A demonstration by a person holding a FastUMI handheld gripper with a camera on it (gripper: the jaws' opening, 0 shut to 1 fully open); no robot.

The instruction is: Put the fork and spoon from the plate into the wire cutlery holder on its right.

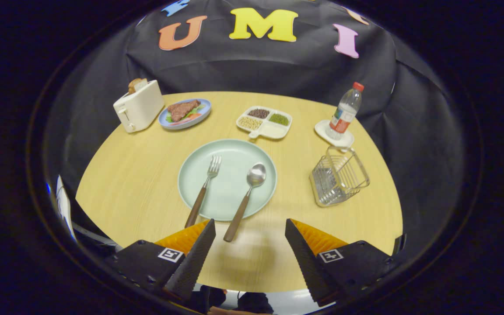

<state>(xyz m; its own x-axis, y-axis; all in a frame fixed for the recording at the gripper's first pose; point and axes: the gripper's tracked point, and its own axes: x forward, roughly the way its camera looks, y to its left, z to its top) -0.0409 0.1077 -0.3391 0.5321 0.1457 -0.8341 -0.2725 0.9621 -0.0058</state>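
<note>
The scene is viewed from above the near edge of the table point(147, 175), looking forward and downward along the open claw point(250, 225); the whole tabletop is taken in, up to the booth wall.

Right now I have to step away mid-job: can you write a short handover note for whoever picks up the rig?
Tool: open, holding nothing, above the near table edge, just short of the plate.
Wooden-handled metal fork and wooden-handled metal spoon: both lie on the pale green round plate, handles toward the tool; the spoon's handle end lies just ahead, between the fingers.
Empty wire cutlery holder: upright, right of the plate.
Done: nothing.
Left: move both pieces into the holder; the spoon looks the nearer first pick.
</note>
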